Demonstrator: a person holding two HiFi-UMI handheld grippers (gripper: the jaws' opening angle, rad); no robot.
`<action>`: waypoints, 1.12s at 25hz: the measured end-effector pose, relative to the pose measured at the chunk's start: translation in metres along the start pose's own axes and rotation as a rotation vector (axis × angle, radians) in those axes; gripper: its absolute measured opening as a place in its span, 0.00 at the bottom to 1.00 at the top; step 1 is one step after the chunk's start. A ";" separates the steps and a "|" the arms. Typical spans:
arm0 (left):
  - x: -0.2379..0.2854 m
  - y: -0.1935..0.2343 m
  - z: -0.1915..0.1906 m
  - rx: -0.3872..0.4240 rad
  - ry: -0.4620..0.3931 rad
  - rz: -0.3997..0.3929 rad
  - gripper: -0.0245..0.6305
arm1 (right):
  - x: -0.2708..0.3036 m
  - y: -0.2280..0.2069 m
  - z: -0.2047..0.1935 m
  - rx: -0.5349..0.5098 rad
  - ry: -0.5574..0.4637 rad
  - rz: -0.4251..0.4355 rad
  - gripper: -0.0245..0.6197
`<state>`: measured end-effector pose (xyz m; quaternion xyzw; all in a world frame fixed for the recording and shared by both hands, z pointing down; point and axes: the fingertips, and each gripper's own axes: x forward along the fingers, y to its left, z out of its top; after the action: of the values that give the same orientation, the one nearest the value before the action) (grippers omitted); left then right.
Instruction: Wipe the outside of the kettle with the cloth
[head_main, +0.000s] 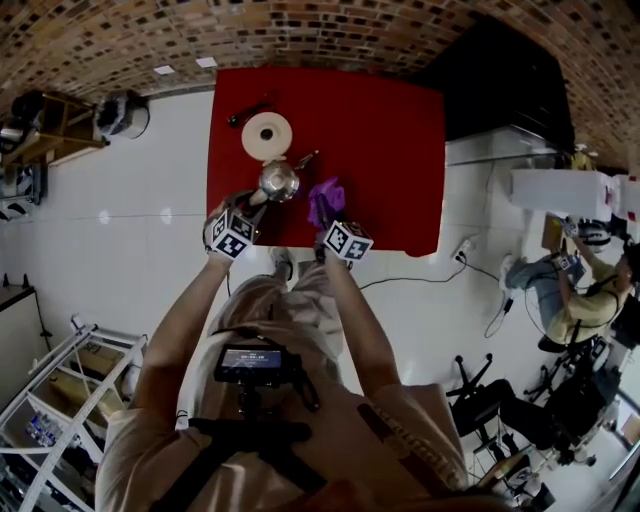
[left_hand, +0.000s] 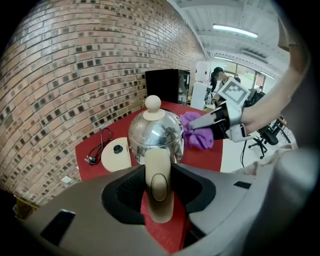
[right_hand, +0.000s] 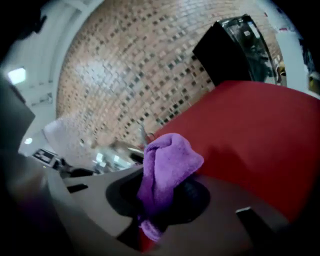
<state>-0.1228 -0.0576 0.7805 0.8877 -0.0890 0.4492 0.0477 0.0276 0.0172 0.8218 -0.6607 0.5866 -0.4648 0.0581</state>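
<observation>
The steel kettle (head_main: 279, 181) is near the worktop's (head_main: 390, 120) front edge, its cream handle (left_hand: 158, 182) clamped in the left gripper's (head_main: 252, 207) jaws. The right gripper's (head_main: 326, 222) jaws pinch the purple cloth (head_main: 325, 198) at the kettle's right side; whether cloth and kettle touch is unclear. The right gripper view shows the kettle only as a blur behind the cloth. Open red worktop extends rightward.
</observation>
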 end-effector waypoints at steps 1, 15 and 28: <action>0.001 0.000 0.000 0.000 -0.001 -0.002 0.27 | -0.014 0.027 0.011 -0.037 -0.054 0.079 0.20; 0.001 -0.002 0.004 0.022 0.018 -0.001 0.27 | 0.042 0.027 -0.136 -0.192 0.348 0.023 0.20; 0.003 -0.004 0.003 0.059 0.017 -0.006 0.28 | 0.048 0.094 -0.107 -0.306 0.292 0.198 0.21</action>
<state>-0.1177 -0.0543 0.7811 0.8852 -0.0726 0.4589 0.0238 -0.1194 -0.0007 0.8495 -0.5269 0.7143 -0.4531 -0.0828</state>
